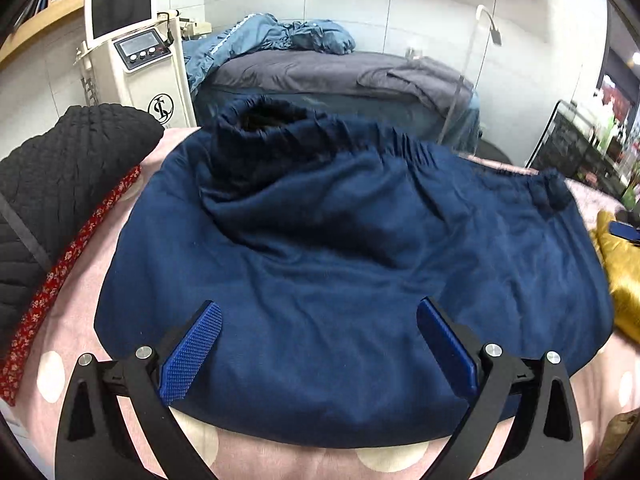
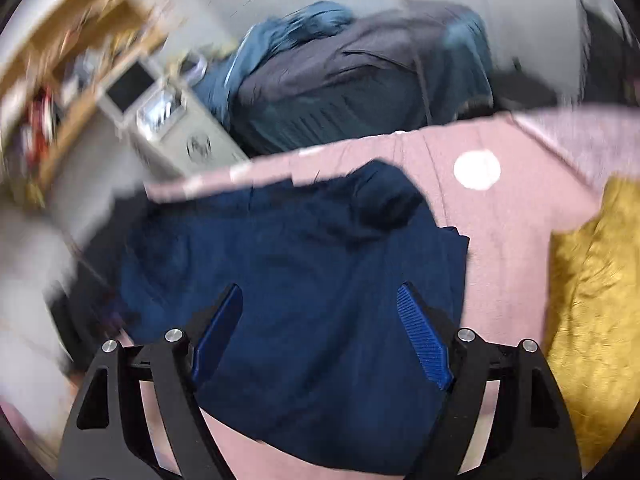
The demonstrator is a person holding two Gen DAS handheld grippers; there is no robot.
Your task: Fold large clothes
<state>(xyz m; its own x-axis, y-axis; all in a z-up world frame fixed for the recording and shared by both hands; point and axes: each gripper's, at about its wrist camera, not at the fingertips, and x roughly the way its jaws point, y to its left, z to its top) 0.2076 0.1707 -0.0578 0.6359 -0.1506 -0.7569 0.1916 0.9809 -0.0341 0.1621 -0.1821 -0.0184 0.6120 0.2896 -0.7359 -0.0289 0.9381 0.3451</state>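
**Navy garment flat on the pink spotted cover, both grippers standing apart above it**

Left wrist view: the left gripper [image 1: 318, 322] hangs over the near part of a navy blue garment [image 1: 340, 264], its jaws spread wide with nothing pinched between the blue pads. The garment lies spread on a pink cover with white dots [image 1: 52, 376]; its gathered elastic waistband [image 1: 360, 132] runs along the far edge, bunched up at the far left. To the left sit a black quilted garment [image 1: 60, 176] and a red floral cloth [image 1: 60, 276] just beside it. At the right edge lies a mustard-yellow fabric [image 1: 624, 280]. Beyond the cover stand a white machine with a screen [image 1: 136, 52] and a bed with grey and blue bedding [image 1: 320, 68].

Right wrist view (heavily blurred): the right gripper [image 2: 320, 306] also has its jaws apart, clear of the cloth. The navy garment fills the middle, on the pink cover, and the mustard-yellow fabric lies to the right, apart from it.
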